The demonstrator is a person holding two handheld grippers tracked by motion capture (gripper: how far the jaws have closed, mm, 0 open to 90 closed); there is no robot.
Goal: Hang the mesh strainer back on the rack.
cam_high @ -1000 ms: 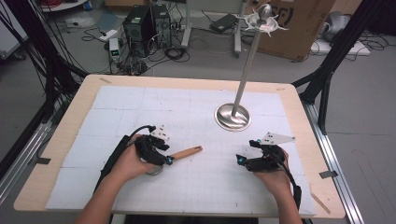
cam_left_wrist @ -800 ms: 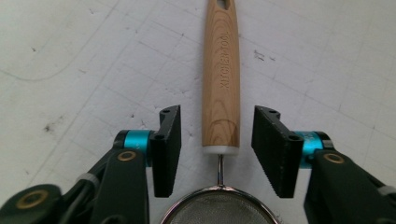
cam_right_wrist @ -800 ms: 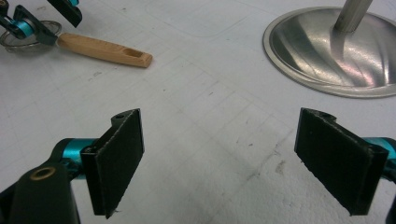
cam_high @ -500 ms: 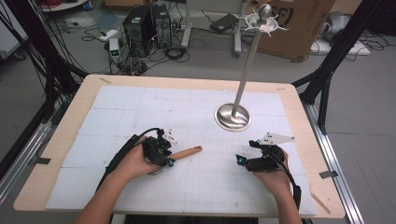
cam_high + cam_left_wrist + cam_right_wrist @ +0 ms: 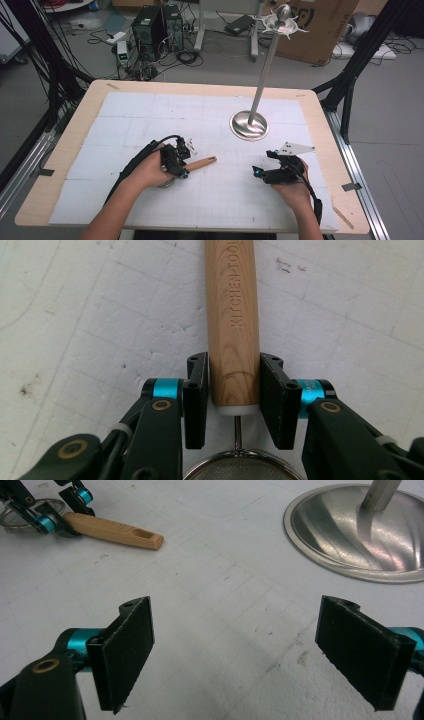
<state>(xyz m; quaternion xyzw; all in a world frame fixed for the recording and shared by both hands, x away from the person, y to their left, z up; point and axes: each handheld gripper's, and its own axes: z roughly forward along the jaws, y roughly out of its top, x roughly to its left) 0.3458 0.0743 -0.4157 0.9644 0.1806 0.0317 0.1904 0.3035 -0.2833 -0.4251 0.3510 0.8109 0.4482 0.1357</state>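
A strainer lies at the table's front left, its wooden handle (image 5: 201, 163) pointing right and its metal rim (image 5: 242, 467) just behind the jaws. My left gripper (image 5: 181, 161) has just been closing, and both pads now sit against the handle (image 5: 233, 315) near its strainer end. That left gripper (image 5: 65, 515) and the handle (image 5: 117, 532) also appear far off in the right gripper view. My right gripper (image 5: 258, 173) rests at the front right, and in its own view the right gripper (image 5: 235, 650) stands open over bare white mat.
A tall metal stand rises from a round steel base (image 5: 249, 126) at centre right, with hooks at its top (image 5: 278, 17). The base (image 5: 360, 535) lies just ahead of the right gripper. White foam mat (image 5: 150, 115) covers the wooden table.
The left hand has slid a little to the right onto the strainer's handle and its jaws have narrowed around it. The right hand has stayed put.
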